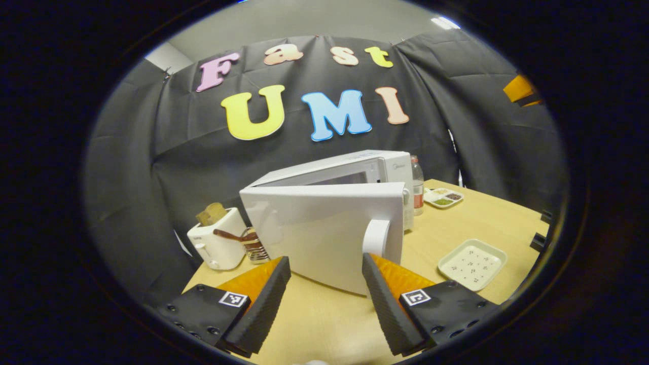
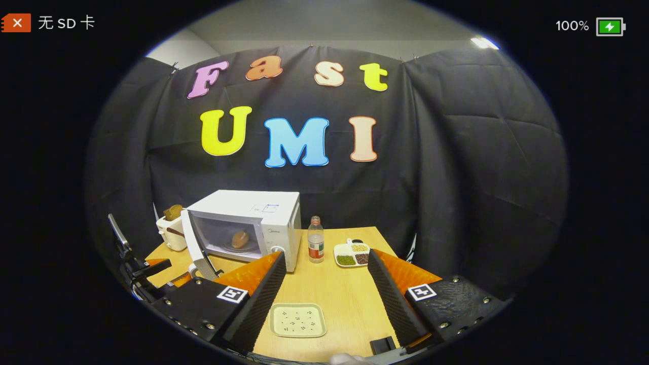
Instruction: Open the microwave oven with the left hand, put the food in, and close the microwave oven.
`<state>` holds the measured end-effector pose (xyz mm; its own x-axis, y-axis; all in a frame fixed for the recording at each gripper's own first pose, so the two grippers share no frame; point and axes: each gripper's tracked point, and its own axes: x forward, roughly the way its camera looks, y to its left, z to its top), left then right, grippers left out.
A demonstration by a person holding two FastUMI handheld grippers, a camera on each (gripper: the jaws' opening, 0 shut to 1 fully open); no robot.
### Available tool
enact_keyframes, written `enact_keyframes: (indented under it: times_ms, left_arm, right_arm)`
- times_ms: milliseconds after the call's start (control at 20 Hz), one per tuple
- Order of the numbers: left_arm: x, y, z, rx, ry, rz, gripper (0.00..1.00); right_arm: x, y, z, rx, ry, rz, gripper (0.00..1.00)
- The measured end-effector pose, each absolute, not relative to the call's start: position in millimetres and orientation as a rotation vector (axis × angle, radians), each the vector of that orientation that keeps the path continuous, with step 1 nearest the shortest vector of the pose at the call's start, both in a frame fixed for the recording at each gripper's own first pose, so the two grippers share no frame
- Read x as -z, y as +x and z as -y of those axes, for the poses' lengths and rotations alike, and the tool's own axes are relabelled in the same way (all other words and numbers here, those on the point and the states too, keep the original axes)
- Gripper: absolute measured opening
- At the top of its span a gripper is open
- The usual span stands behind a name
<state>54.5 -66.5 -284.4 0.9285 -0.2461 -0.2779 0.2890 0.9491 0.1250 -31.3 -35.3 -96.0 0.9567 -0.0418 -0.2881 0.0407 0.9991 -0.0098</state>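
Observation:
The white microwave [image 1: 355, 170] stands at the back of the wooden table with its door [image 1: 324, 230] swung partly out. My left gripper [image 1: 325, 262] is open just in front of the door, its right finger close below the white door handle [image 1: 376, 238], not gripping it. In the right gripper view the microwave [image 2: 263, 208] shows its lit cavity, and a brown bread roll [image 2: 240, 239] lies inside on the turntable. The door [image 2: 195, 251] hangs open to the left. My right gripper [image 2: 325, 256] is open and holds nothing, back from the microwave above the table.
A white toaster [image 1: 215, 243] with toast stands left of the microwave, beside a small rack. Right of the microwave stand a bottle [image 2: 315, 247] and a divided dish of grains [image 2: 351, 255]. An empty speckled plate [image 2: 297, 320] lies near the front edge. The left gripper's body [image 2: 137, 271] shows beside the door.

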Motion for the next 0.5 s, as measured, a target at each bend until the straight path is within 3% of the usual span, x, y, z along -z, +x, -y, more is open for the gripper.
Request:
enact_keyframes:
  times_ms: [500]
  left_arm:
    - [280.7,144.3,141.1,0.317,0.111,-0.24,0.94]
  right_arm:
    - [97.0,-9.0,57.1,0.072,-0.003,-0.313,0.96]
